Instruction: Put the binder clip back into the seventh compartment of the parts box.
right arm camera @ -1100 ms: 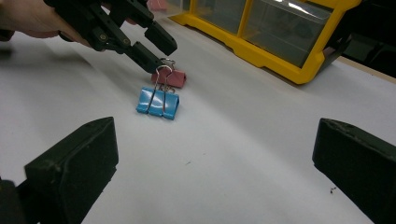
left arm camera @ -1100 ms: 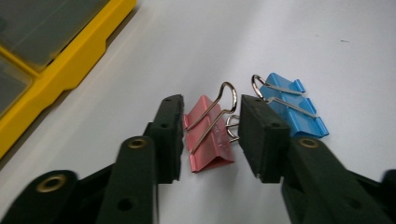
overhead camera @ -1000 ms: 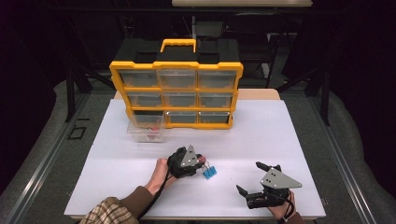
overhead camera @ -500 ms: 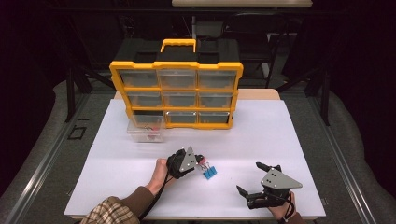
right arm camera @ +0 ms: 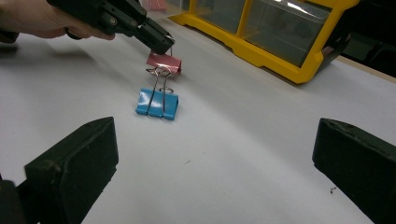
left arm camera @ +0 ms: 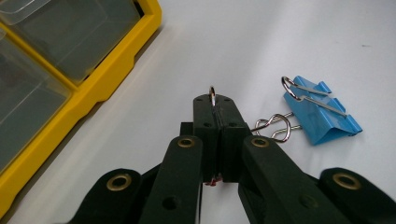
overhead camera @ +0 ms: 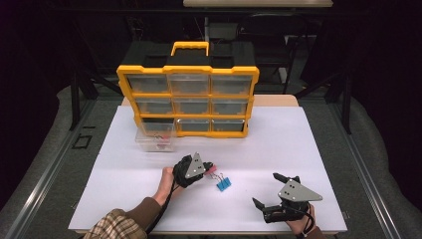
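Covering most of the scene, white table (overhead camera: 308, 149), lit against a dark room. Standing at its far edge, yellow organiser (overhead camera: 188, 99) with three rows of clear drawers. Pulled out in front of the lower left slot, clear drawer (overhead camera: 157, 142) resting on the table, something red inside. Nearer, at left, left gripper (overhead camera: 208, 167) held in a hand with a plaid sleeve, jaws clenched on the wire handle of a pink clip (right arm camera: 163, 62); jaws having just been closing, wire loop poking out between the pads. Touching the pink clip, wire handles tangled together, blue clip (overhead camera: 223, 184) lying flat on the table. At right, well apart, right gripper (overhead camera: 266, 191) resting near the front edge, jaws spread wide, gripping nothing.
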